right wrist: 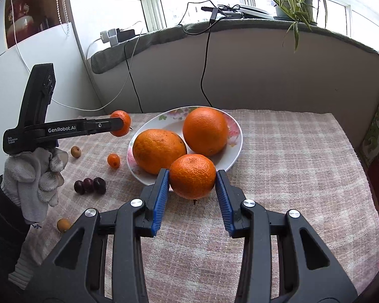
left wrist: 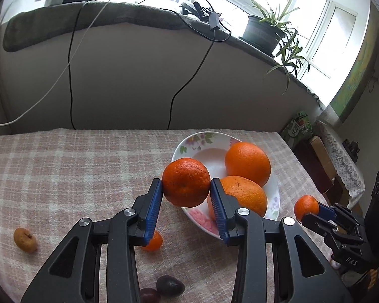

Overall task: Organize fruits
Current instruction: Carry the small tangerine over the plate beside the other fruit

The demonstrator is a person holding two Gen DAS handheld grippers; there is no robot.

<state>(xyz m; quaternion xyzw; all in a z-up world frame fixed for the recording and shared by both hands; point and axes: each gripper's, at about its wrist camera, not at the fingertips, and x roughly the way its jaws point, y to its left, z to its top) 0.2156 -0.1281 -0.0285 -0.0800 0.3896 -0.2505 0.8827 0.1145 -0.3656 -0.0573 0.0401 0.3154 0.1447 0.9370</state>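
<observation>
Your open lane is the checked cloth [right wrist: 290, 166] right of the plate [right wrist: 236, 149]. Inside the plate, two big oranges [right wrist: 205, 130] fill most of it. Left of the plate, a kumquat [right wrist: 113, 160] and three dark plums [right wrist: 89, 185] obstruct low passes.

On the side of the left gripper [right wrist: 120, 125], which holds a mandarin [right wrist: 121, 123] up left of the right gripper [right wrist: 192, 181], white lettering reads "GenRobot.AI", with small print "Data Acquisition System" nearer its handle. From the left gripper's own camera, the right gripper's body shows "DAS". The green box [right wrist: 377, 136] at far right carries print too blurred to read.
</observation>
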